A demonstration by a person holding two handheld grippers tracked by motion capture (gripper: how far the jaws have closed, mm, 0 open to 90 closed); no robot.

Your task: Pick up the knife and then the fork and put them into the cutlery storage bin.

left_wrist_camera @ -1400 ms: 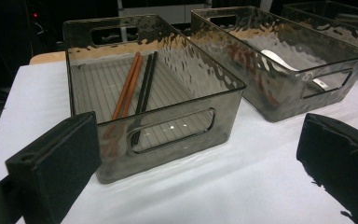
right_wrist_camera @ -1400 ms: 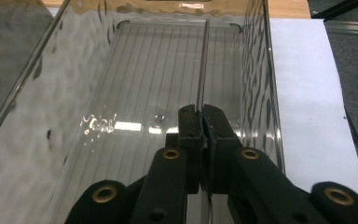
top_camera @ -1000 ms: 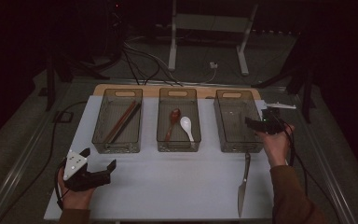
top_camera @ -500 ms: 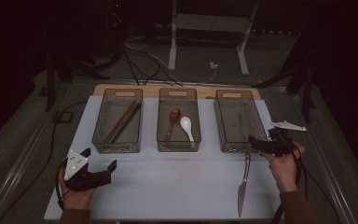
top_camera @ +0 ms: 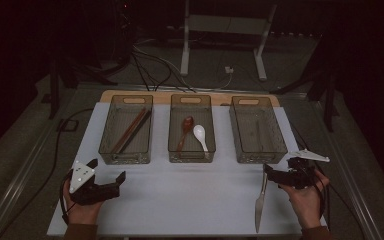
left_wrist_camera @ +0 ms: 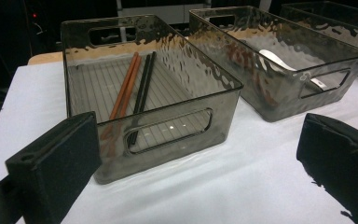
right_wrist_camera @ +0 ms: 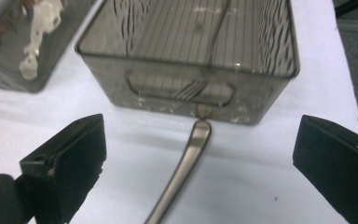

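Observation:
A metal knife (top_camera: 259, 205) lies on the white mat, its handle (right_wrist_camera: 182, 172) pointing at the right bin (top_camera: 280, 145). My right gripper (top_camera: 272, 176) hovers at that handle end. Its jaws have just been opening and stand wide apart (right_wrist_camera: 198, 135), with the handle between them and untouched. A fork (right_wrist_camera: 205, 60) lies in the right bin (right_wrist_camera: 279, 56). My left gripper (top_camera: 108, 169) rests open at the front left, facing the left bin (left_wrist_camera: 168, 126), which holds brown and black chopsticks (left_wrist_camera: 133, 88).
The middle bin (top_camera: 172, 145) holds a brown spoon (top_camera: 185, 127) and a white spoon (top_camera: 200, 136). All three bins stand in a row at the back of the mat (top_camera: 180, 200). Cables and stand legs lie on the floor beyond the table.
My right hand has drawn back from over the right bin toward the front right, down to the knife's handle end. The left hand has stayed where it was.

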